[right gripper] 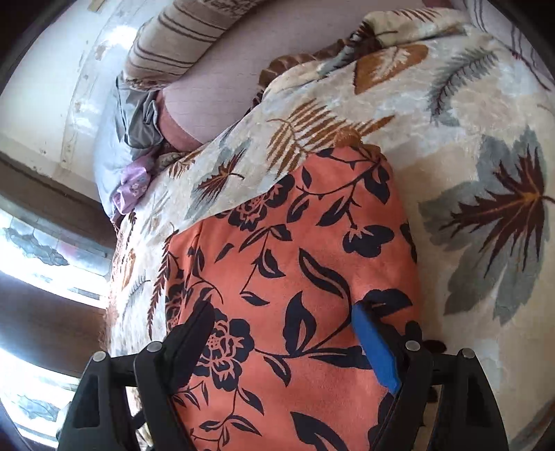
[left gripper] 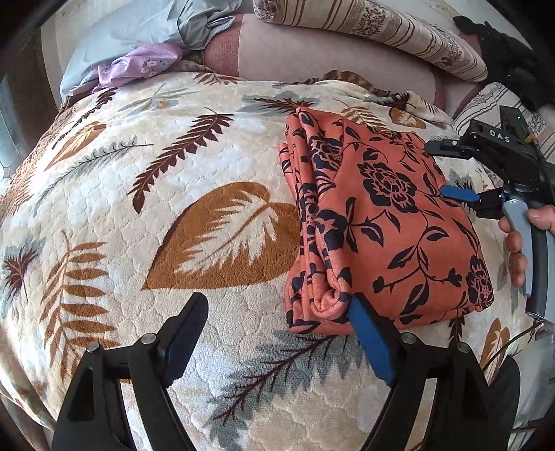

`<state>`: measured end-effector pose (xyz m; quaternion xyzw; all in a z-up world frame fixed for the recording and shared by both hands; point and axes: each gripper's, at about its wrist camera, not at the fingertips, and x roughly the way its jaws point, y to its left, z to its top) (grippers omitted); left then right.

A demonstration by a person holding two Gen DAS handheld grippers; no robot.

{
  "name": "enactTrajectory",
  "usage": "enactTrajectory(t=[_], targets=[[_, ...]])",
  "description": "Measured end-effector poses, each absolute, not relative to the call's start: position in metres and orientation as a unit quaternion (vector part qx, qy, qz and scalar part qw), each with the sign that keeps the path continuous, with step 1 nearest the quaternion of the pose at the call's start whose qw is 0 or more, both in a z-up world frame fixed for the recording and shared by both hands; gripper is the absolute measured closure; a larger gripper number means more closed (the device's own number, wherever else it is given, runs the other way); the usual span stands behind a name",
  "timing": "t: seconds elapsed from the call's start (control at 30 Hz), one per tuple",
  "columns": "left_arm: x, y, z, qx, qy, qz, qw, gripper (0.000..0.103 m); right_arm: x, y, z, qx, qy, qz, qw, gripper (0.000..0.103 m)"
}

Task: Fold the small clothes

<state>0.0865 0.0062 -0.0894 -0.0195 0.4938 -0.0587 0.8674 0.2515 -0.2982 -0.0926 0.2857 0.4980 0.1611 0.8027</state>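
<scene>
A: Where's the garment?

B: I see the folded orange floral cloth (left gripper: 381,222) lying on the leaf-patterned blanket (left gripper: 138,208) that covers the bed, layered edges facing left.

A: Your left gripper (left gripper: 274,333)?

B: Spread wide, nothing pinched. Its blue pad (left gripper: 371,343) sits just at the cloth's near corner.

A: And the right gripper (right gripper: 281,333)?

B: Also spread, hovering over the cloth's top; I can't tell whether it touches. A hand (left gripper: 520,243) holds its handle. Striped pillows (left gripper: 381,31) and a lilac garment (left gripper: 138,66) lie beyond.
</scene>
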Motion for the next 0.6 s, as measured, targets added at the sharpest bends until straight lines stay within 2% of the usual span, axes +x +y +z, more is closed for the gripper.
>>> enactTrajectory(t=[0.33,0.47,0.6], targets=[[0.061,0.003,-0.070,-0.010,0.463,-0.053,0.885,0.020,0.112,-0.283,-0.056,0.189,0.452,0.172,0.855,0.019],[0.046,0.002,-0.064,-0.005,0.457,-0.042,0.888,0.020,0.058,-0.268,-0.066,0.147,0.452,0.160,0.865,0.014],[0.032,0.000,-0.061,0.003,0.448,-0.028,0.894,0.019,0.025,-0.254,-0.085,0.125,0.463,0.161,0.863,0.013]])
